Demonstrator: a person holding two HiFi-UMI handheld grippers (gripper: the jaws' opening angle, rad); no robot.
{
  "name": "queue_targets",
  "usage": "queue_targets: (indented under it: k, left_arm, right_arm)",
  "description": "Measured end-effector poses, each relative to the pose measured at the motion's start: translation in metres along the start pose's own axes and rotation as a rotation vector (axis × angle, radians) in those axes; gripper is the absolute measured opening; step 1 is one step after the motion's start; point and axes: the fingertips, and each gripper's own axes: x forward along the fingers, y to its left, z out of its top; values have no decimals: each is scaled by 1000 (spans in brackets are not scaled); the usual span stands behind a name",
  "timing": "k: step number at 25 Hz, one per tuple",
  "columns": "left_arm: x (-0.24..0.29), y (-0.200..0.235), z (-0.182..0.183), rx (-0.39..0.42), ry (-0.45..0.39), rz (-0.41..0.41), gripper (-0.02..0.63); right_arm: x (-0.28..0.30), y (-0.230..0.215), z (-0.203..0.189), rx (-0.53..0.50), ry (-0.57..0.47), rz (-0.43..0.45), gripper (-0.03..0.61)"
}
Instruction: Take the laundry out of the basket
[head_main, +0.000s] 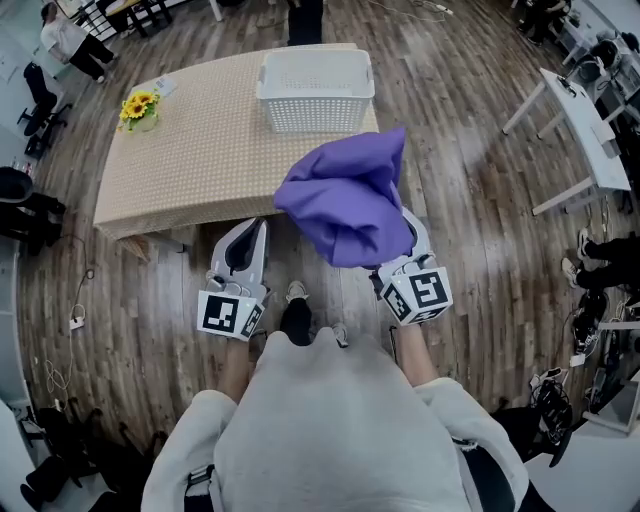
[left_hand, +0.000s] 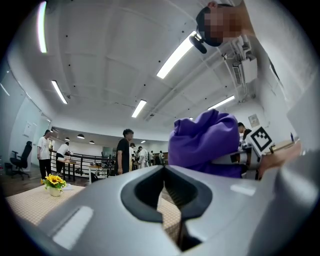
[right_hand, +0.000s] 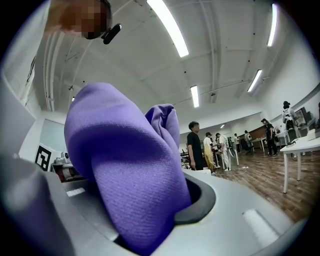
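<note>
A purple cloth (head_main: 350, 205) hangs bunched in the air in front of the table's near edge, with my right gripper (head_main: 408, 235) shut on it. In the right gripper view the cloth (right_hand: 135, 165) fills the space between the jaws and spills over them. The white laundry basket (head_main: 315, 90) stands at the far side of the woven table (head_main: 190, 160); I see nothing inside it from here. My left gripper (head_main: 258, 228) is level beside the cloth on the left, its jaws together with nothing in them (left_hand: 164, 172). The cloth (left_hand: 205, 142) shows to its right.
A small vase of yellow flowers (head_main: 138, 108) stands on the table's far left corner. White desks (head_main: 580, 120) stand at the right over the wooden floor. Several people stand and sit around the room's edges. My own feet (head_main: 297, 292) are just short of the table.
</note>
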Motion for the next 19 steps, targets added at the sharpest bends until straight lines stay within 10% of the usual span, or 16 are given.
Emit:
queue_targets:
  k: [19]
  left_arm:
    - [-30, 10, 34, 13, -73, -21, 9]
  right_arm:
    - [-10, 43, 16, -30, -27, -6, 149]
